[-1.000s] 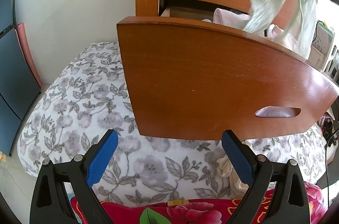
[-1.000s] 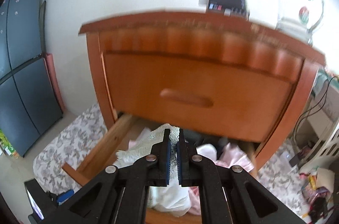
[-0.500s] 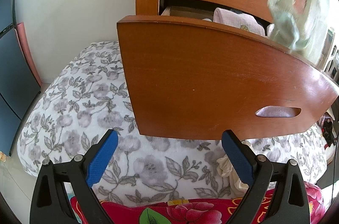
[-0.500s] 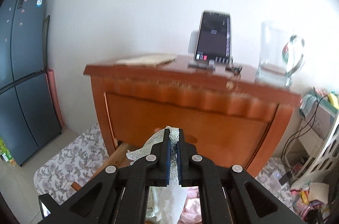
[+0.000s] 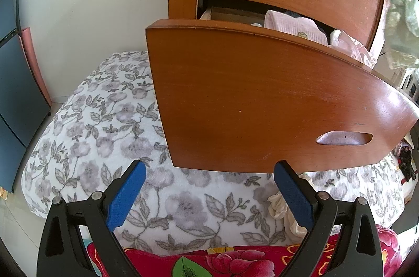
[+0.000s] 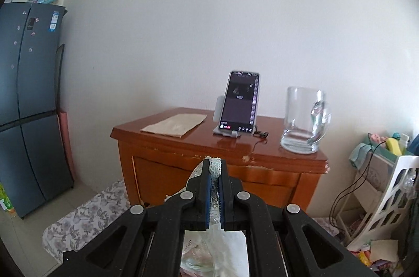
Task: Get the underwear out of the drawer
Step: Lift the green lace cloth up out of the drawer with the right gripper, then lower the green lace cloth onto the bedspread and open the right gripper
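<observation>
My right gripper (image 6: 215, 168) is shut on pale lace underwear (image 6: 216, 165); the lace trim sticks out between the blue pads and the fabric hangs below, high in front of the wooden nightstand (image 6: 217, 146). In the left wrist view the same pale underwear (image 5: 400, 23) dangles blurred at the right edge, clear of the pulled-out lower drawer (image 5: 262, 99). Pink and white folded clothes (image 5: 293, 24) lie inside that drawer. My left gripper (image 5: 209, 188) stands open and empty below the drawer front, over a floral blanket (image 5: 104, 120).
On the nightstand top stand a phone on a stand (image 6: 239, 104), a glass mug (image 6: 303, 120) and a flat paper bag (image 6: 174, 125). A dark fridge (image 6: 28, 104) stands left. A white rack (image 6: 385, 198) with clutter stands right. A crumpled cream garment (image 5: 281, 206) lies on the blanket.
My right gripper rose with the underwear, lifting it out of the drawer to above nightstand height. In the left wrist view the garment moved up and right. The left gripper stayed still.
</observation>
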